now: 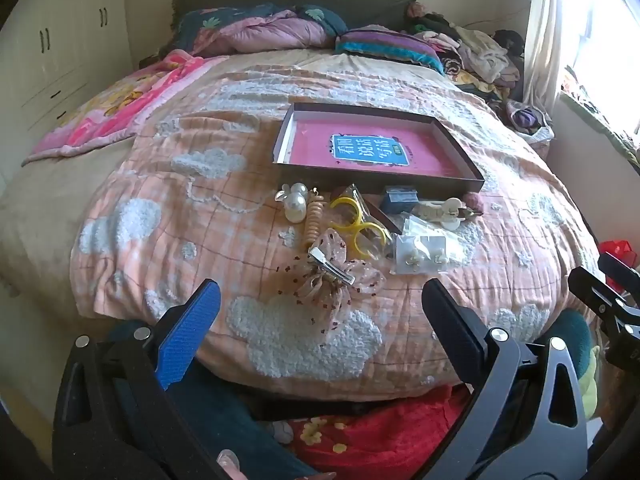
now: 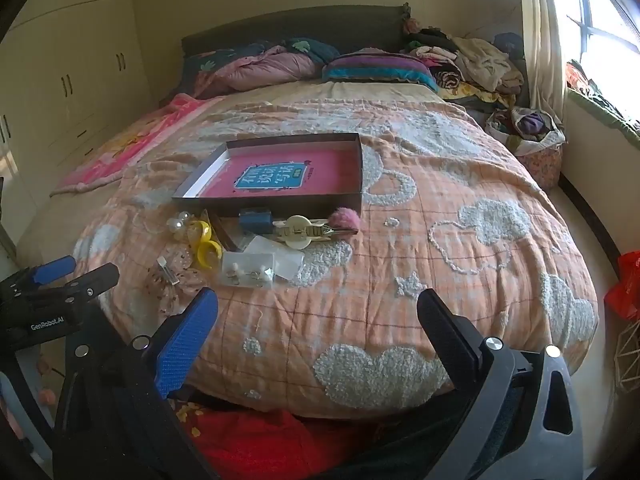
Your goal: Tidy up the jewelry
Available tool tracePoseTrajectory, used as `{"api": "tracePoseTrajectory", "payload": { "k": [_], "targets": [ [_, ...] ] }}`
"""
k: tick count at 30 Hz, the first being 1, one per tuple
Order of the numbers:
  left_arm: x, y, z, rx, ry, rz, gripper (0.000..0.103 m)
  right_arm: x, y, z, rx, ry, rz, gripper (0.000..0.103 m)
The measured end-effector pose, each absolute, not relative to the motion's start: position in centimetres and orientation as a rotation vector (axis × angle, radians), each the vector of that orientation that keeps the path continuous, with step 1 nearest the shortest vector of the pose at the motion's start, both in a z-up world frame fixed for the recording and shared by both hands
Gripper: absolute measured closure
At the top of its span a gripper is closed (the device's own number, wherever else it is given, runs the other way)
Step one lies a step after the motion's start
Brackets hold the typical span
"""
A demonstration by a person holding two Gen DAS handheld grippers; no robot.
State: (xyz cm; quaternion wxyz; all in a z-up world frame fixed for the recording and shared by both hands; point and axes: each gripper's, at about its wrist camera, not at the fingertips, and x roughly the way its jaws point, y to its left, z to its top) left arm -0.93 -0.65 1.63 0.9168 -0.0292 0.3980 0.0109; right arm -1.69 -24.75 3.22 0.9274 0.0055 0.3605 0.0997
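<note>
At the bottom of both frames, my left gripper and right gripper hung level above the near edge of the quilt, each with fingers spread wide and gripping nothing. The jewelry lay mid-frame: a dotted bow clip, yellow rings, pearl piece and bagged earrings, just below the open pink-bottomed box.

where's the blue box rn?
In both wrist views the small blue box sits on the quilt against the tray's near wall, between the yellow rings and the cream hair claw.
</note>
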Motion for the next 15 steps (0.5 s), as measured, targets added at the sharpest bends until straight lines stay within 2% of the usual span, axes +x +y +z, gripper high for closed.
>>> {"api": "tracePoseTrajectory", "payload": {
  "k": [15],
  "targets": [
    [-0.95,-1.01,1.65,-0.053,0.819,0.02,0.009,-1.62,-25.02,3.16,0.011,0.734,0.216,0.004]
  ]
}}
